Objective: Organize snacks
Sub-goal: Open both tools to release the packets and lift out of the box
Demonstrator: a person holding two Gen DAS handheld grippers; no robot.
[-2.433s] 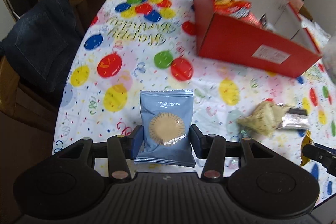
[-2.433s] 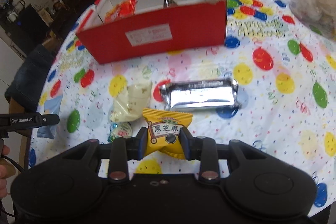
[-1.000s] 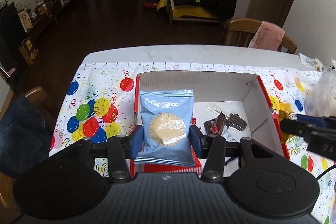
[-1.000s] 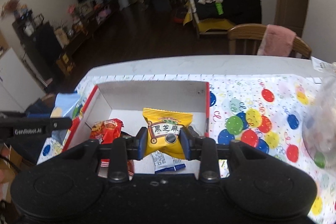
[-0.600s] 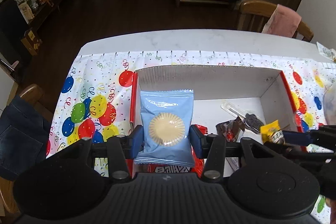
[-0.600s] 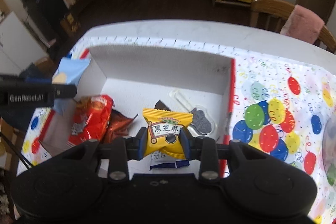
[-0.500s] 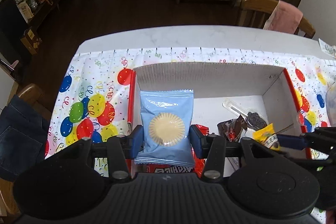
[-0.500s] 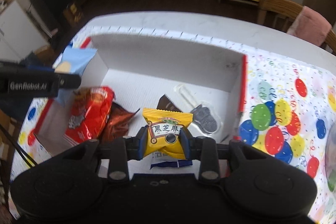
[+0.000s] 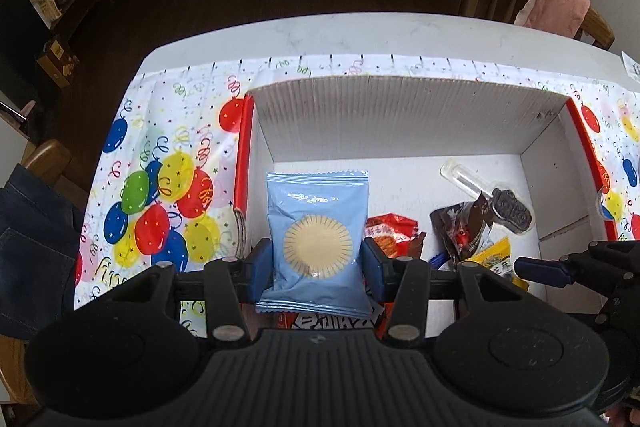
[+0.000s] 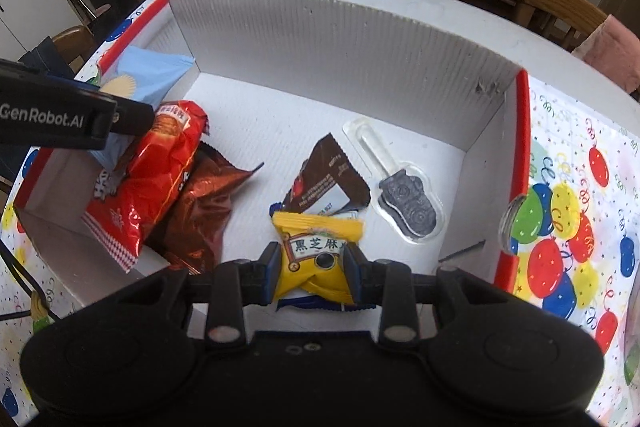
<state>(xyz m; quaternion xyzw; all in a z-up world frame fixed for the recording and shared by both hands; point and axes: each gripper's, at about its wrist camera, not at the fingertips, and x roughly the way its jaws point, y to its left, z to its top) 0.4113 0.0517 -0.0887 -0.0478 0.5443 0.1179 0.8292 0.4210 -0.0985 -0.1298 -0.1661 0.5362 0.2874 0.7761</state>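
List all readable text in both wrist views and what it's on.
"GenRobot.AI": on the side of the left gripper, seen from the right wrist view.
"黑芝麻": on the yellow packet held in the right gripper.
Print on the red bag, the brown wrapper and the blue packet: too small or blurred.

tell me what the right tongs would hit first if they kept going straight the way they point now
Probably the dark brown snack packet lying in the red box, just beyond the yellow packet they grip; depth is unclear.
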